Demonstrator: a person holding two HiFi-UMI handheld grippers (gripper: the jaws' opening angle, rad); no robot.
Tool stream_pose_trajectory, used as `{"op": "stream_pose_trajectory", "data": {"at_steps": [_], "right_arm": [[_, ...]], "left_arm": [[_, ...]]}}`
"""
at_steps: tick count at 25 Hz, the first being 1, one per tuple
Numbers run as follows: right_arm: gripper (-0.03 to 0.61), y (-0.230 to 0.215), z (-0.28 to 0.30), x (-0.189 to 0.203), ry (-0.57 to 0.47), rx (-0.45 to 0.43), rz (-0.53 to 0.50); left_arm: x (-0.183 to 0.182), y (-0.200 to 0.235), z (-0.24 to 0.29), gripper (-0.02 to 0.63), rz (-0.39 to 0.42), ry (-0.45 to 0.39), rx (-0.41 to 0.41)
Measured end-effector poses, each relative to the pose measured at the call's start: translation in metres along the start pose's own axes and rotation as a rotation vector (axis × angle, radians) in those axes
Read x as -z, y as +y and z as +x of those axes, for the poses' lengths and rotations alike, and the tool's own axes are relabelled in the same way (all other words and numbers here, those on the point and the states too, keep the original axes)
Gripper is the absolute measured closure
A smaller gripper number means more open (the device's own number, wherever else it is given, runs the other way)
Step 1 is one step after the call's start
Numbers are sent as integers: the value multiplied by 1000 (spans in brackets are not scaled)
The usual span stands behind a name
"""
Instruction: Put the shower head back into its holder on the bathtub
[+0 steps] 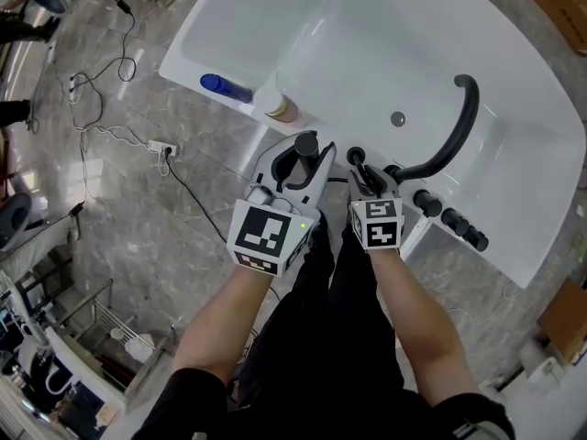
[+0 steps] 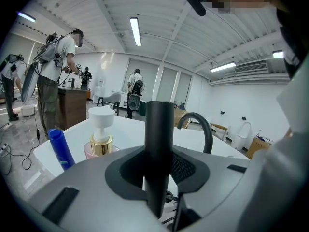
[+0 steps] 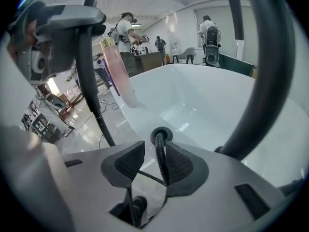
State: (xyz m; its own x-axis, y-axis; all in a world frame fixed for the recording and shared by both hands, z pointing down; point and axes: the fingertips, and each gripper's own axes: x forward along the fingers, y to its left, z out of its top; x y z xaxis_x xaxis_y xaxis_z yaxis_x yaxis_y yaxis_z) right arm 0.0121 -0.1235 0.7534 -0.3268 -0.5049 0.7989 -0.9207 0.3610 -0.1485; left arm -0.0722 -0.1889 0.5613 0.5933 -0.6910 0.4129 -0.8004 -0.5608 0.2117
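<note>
Left gripper view: shower head clamped upright

White bathtub [image 1: 367,53] lies ahead of both grippers, with its black faucet [image 1: 456,136] beyond the right jaws. The left gripper [image 2: 157,170] clamps the shower head [image 2: 159,129] upright between its jaws. The right gripper [image 3: 155,161] stands wide open, and the hose [image 3: 162,160] runs between its jaws from a black socket [image 3: 153,136] just ahead.

Grey left tool [image 1: 305,148] and right tool [image 1: 359,161] bear black-and-white marker cubes [image 1: 268,232]; black clothing [image 1: 339,337].

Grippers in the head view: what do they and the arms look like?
The left gripper and right gripper have light grey bodies, dark ribbed jaw pads and a white cube with black square markers; the left shows a green light. Short black sleeves leave the arms bare.
</note>
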Motion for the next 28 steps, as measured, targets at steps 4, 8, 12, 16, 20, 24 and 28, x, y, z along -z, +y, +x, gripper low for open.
{"op": "stream_pose_trajectory", "data": {"at_steps": [4,8,12,16,20,24,28], "right_arm": [[422,-9,-7,32,24,40,-16],[461,-13,-5,37,18,87,-96],[511,-9,-6,22,-6,72,-77],[511,-13,-1,7,-4,57,-43],[508,-12,9,-6,16,42,-14],[464,-2,9,-18,-9,7,2],[436,-5,1,7,32,20,-40]], "left_arm": [[4,-2,2,491,5,2,4],[7,-5,4,491,8,6,10],[3,-12,1,491,12,-4,18],[-7,-15,-1,491,14,-19,21],[-16,-11,-3,491,10,-32,9],[-18,-9,-3,491,2,-39,8],[-16,-11,1,491,-3,-42,13]]}}
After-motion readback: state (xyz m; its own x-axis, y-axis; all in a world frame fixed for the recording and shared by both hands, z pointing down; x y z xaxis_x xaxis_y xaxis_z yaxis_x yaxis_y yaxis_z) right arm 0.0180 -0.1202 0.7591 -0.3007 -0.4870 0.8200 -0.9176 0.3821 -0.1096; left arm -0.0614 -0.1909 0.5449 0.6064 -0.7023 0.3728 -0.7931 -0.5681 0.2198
